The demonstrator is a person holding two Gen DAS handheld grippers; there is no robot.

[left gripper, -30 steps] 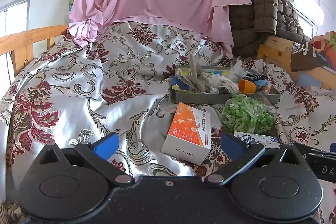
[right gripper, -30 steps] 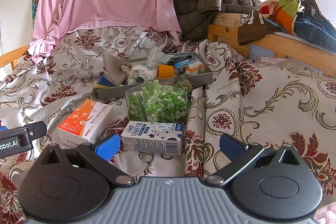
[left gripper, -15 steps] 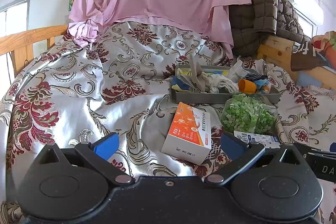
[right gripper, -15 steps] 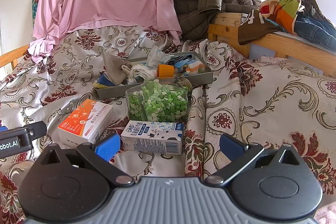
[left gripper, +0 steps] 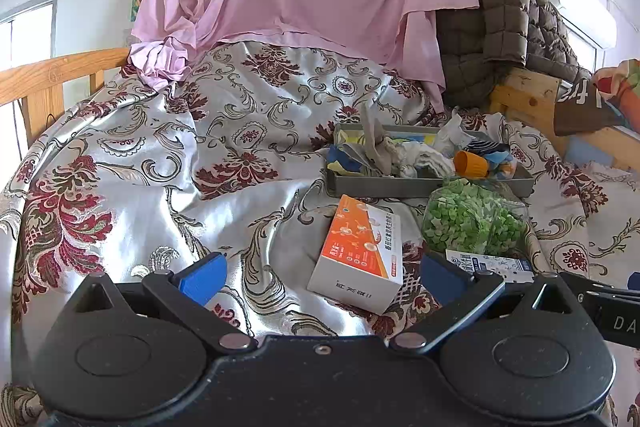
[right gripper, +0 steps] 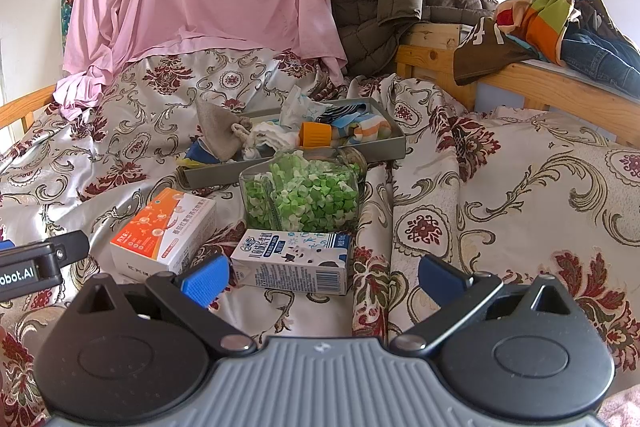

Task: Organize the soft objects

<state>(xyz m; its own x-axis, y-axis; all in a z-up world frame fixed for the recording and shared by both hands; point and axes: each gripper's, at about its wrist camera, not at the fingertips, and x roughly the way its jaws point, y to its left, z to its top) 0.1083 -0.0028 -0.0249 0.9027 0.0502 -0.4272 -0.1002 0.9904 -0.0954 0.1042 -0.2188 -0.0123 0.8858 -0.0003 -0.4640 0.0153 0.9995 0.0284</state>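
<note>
Both the left tool (left gripper: 320, 275) and the right tool (right gripper: 322, 277) are spread apart, holding nothing. The soft cloths (right gripper: 260, 139) lie in the gray tray (right gripper: 394, 147) behind the jar of green pieces (right gripper: 304, 195). Only the right view shows the whole milk carton (right gripper: 292, 261), just before the jar.
</note>
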